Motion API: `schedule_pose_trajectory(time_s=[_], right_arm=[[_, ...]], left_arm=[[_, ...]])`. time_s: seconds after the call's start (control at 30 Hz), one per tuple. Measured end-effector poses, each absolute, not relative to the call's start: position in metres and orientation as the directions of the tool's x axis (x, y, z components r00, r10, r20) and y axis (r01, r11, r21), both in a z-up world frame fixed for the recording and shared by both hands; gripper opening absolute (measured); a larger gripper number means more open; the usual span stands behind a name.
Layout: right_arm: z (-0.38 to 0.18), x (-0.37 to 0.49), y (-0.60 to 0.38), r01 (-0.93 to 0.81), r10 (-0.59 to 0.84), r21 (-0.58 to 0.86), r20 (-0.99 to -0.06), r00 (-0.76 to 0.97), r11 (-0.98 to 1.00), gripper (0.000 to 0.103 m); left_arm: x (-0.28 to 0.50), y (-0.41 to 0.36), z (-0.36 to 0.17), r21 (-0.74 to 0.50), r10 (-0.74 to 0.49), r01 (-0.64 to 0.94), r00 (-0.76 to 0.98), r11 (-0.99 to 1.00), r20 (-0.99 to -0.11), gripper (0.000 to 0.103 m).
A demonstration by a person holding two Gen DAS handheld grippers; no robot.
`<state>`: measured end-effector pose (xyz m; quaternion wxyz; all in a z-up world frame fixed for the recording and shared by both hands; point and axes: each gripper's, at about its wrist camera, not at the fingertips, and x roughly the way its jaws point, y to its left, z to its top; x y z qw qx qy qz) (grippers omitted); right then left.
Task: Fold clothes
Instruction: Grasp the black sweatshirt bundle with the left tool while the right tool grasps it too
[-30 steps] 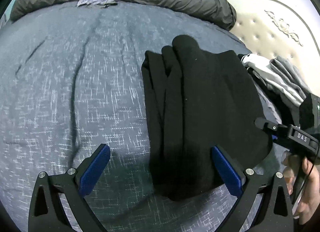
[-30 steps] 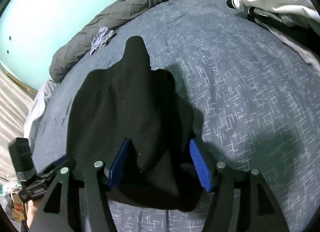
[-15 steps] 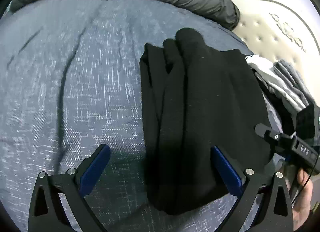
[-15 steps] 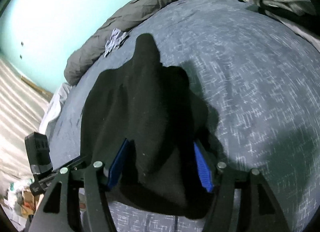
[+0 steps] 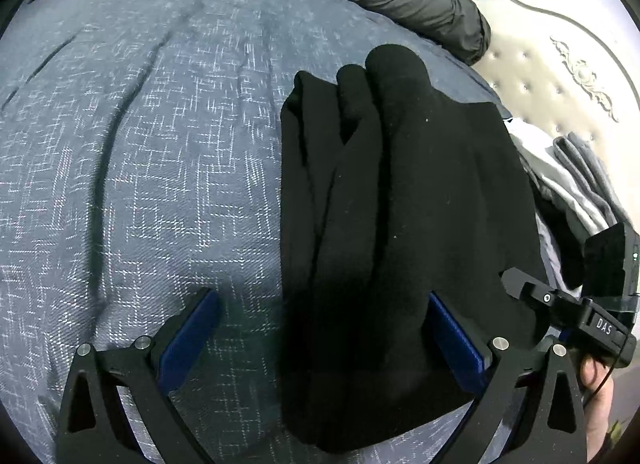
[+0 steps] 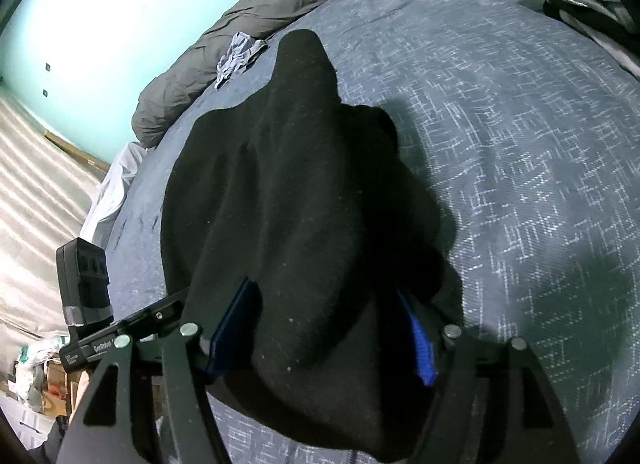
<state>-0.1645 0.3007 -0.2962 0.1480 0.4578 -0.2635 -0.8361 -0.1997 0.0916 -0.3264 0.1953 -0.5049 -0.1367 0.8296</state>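
While the folded black garment (image 5: pixel 400 232) lies on the bed cover (image 5: pixel 140 168), the left gripper (image 5: pixel 320 340) gapes empty over its near-left edge; the right gripper (image 6: pixel 320 328) straddles it, jaws wide, gripping nothing.

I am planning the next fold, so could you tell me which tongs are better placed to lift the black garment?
Probably the right tongs: the black garment bulges between their open fingers. The left tongs straddle only its edge.
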Motion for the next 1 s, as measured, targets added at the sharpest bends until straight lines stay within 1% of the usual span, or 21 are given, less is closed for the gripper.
schedule_pose_trajectory(time_s=[0.27, 1.0], right_arm=[[-0.298, -0.169, 0.3, 0.006, -0.495, 0.58, -0.69, -0.528, -0.814, 0.071], [-0.3, -0.179, 0.294, 0.007, -0.496, 0.577, -0.697, -0.518, -0.817, 0.071]], left_arm=[[-0.2, 0.091, -0.335, -0.477, 0.502, -0.165, -0.377, -0.863, -0.778, 0.103], [-0.206, 0.096, -0.335, -0.47, 0.504, -0.185, -0.369, -0.863, -0.781, 0.103]])
